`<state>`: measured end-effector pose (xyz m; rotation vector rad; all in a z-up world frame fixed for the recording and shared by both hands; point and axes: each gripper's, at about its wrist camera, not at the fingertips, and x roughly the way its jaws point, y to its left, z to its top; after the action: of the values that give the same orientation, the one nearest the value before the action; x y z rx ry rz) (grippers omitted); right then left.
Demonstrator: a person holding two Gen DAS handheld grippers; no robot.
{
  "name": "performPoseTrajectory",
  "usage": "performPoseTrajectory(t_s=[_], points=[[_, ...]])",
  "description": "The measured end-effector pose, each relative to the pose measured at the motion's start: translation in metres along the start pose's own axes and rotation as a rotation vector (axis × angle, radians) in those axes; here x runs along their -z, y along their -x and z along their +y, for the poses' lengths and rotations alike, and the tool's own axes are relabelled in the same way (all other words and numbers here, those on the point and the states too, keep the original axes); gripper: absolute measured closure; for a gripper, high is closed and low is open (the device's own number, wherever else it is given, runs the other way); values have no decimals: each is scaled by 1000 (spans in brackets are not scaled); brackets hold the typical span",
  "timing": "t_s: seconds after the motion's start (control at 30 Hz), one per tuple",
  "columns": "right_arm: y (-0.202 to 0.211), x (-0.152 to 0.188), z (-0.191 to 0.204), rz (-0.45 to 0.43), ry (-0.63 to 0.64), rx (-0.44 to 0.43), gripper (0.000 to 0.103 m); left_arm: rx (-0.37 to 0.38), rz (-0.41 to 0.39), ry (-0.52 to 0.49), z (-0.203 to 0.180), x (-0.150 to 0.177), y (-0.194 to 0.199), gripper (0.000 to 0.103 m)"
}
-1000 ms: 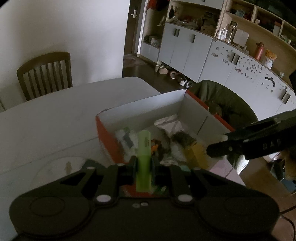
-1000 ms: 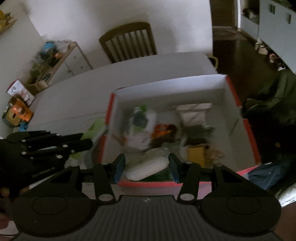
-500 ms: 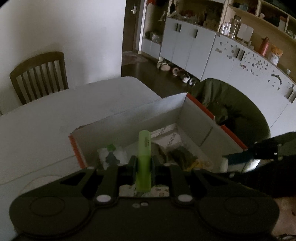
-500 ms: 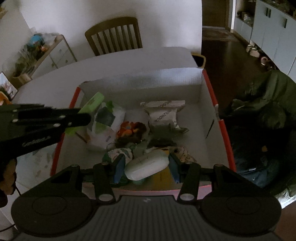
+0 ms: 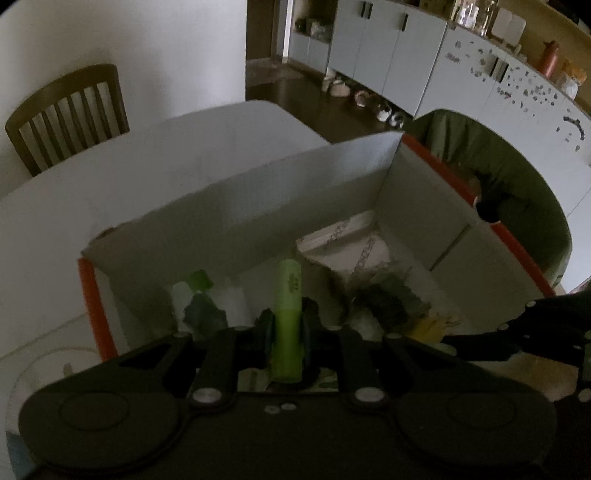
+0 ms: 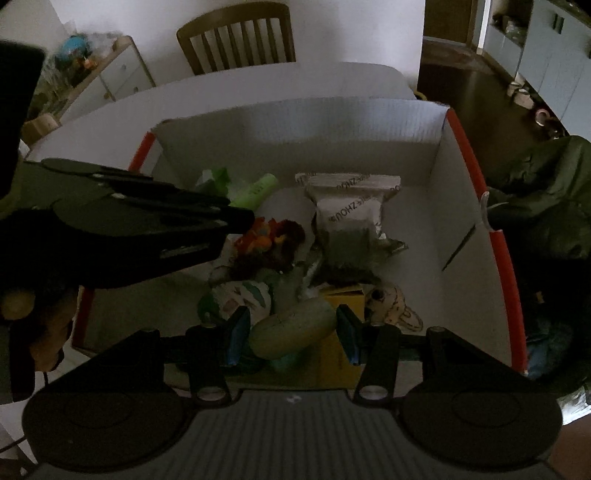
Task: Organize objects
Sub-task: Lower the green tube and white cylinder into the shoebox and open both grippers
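A white cardboard box with red rims (image 5: 303,192) (image 6: 295,122) stands on the white table and holds several items. My left gripper (image 5: 287,328) is shut on a green highlighter pen (image 5: 288,314) and holds it over the box's left part; the pen also shows in the right wrist view (image 6: 255,190). My right gripper (image 6: 291,332) is shut on a pale oval case (image 6: 291,326) over the box's near side. In the box lie a silver snack pouch (image 6: 351,210), an orange plush toy (image 6: 266,236) and a yellow box (image 6: 341,295).
A wooden chair (image 5: 66,110) (image 6: 238,35) stands behind the white table (image 5: 166,155). A dark green padded chair (image 5: 517,192) stands right of the box. Grey cabinets (image 5: 388,48) line the far wall. A low shelf with toys (image 6: 96,70) is at the back left.
Both grippers have moved forward over the box. The left gripper has carried the pen from the box's left rim to above the inside.
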<state>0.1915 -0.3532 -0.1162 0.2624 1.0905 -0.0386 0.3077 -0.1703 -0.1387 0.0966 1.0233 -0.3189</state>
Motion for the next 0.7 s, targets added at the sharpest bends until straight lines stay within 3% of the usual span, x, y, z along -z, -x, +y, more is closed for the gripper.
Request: performPoseTrajectory(t_s=[0.3, 0.7], points=[[-11, 0, 2, 6, 20, 18, 52, 0, 58, -15, -7, -2, -17, 89], [2, 2, 3, -16, 21, -27, 51, 2, 148, -17, -10, -7, -31, 88]])
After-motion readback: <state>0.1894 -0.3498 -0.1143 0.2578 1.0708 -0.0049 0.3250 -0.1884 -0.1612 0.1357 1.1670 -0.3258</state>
